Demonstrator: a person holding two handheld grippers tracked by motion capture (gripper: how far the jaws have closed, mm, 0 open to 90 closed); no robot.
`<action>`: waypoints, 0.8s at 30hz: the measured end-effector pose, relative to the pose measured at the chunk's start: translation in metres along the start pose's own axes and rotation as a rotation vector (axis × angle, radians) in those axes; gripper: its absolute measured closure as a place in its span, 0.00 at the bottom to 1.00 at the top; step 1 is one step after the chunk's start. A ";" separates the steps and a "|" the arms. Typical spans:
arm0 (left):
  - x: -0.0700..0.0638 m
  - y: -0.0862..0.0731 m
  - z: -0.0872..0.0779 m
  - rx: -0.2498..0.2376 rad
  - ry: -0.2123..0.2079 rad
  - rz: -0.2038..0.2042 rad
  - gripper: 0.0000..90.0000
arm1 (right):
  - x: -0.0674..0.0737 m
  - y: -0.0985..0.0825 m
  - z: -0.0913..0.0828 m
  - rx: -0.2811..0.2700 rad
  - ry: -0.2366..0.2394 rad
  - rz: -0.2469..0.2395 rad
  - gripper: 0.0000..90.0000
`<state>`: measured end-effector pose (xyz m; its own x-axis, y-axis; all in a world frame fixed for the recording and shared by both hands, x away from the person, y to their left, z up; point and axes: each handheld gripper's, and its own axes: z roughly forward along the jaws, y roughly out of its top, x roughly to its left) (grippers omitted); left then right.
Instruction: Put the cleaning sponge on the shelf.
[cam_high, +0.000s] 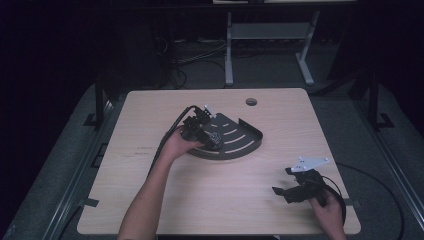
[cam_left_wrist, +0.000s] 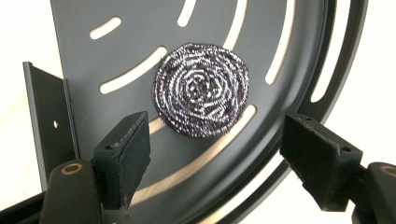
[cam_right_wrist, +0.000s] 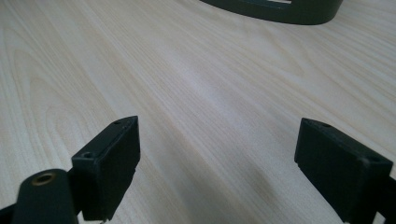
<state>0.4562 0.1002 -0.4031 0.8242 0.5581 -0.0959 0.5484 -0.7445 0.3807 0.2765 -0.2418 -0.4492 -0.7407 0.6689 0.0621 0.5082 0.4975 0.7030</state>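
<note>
High view shows the pale wooden tabletop (cam_high: 215, 195), and on it a dark quarter-round slotted shelf tray (cam_high: 242, 142) lying flat near the middle. The left claw (cam_high: 212, 139) hangs over the tray's left part; the right claw (cam_high: 280, 192) rests low near the tabletop's front right corner, well apart from the tray, its jaws spread with bare wood between them in the right gripper view. Smallest is the steel-wool scouring pad (cam_left_wrist: 201, 89), a coiled disc lying on the tray floor (cam_left_wrist: 289, 28) among the slots. In the left gripper view the left claw's jaws stand apart, pads clear of the pad, which sits just beyond them. A likely risk: wire strands could snag a pad (cam_left_wrist: 135, 154) as the claw lifts, dragging the scourer off the tray.
</note>
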 end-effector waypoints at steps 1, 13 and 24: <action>0.000 -0.001 -0.001 0.006 -0.002 0.003 0.27 | 0.000 0.000 0.000 0.000 -0.001 0.003 0.15; -0.011 -0.018 -0.014 -0.018 0.006 0.008 0.25 | 0.001 0.000 0.000 0.004 -0.003 -0.001 0.15; -0.019 -0.032 -0.015 -0.024 -0.004 -0.009 0.23 | 0.001 0.000 0.000 0.006 -0.003 0.002 0.15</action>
<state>0.4209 0.1193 -0.3995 0.8197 0.5633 -0.1032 0.5525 -0.7304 0.4016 0.2757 -0.2405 -0.4493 -0.7385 0.6715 0.0609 0.5120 0.4997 0.6987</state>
